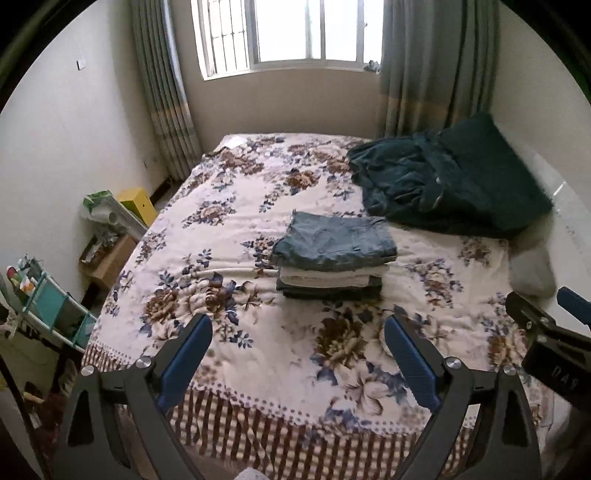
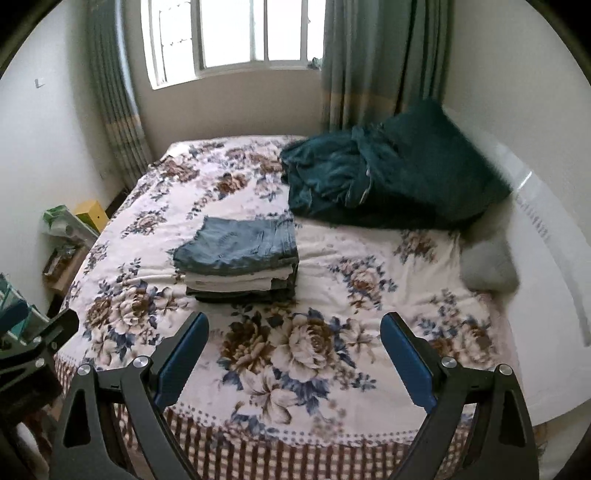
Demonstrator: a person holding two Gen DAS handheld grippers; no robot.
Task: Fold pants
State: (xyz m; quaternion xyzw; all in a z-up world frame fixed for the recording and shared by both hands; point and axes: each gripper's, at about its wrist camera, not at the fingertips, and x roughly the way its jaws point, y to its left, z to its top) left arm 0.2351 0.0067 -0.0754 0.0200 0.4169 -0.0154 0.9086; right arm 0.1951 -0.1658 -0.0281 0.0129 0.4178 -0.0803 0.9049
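Filling most of both views: a bed (image 1: 229, 206) under a floral cover in white, brown and blue, with a checked brown fringe hanging along the near edge. Letting in bright daylight at the far wall: a window (image 1: 288, 33), flanked by grey-green striped curtains (image 1: 436, 62). Lying heaped at the far right of the bed: a dark teal blanket (image 1: 454, 181), rumpled and leaning toward the wall. Resting just in front of that heap, near the middle of the cover: a stack of folded pants (image 1: 332, 258), a blue denim pair on top, a white one beneath it, darker ones at the bottom, edges roughly squared. Sitting near the right edge of the bed: a small grey pillow (image 1: 532, 273). Crowding the floor at the left: a yellow box (image 1: 138, 205), a cardboard box and a teal shelf rack (image 1: 51, 310). Hovering over the near edge, well apart from the stack: the left gripper (image 1: 297, 334), blue pads spread wide, grasping nothing. Hovering likewise: the right gripper (image 2: 293, 330), released, fingers parted, nothing between them.
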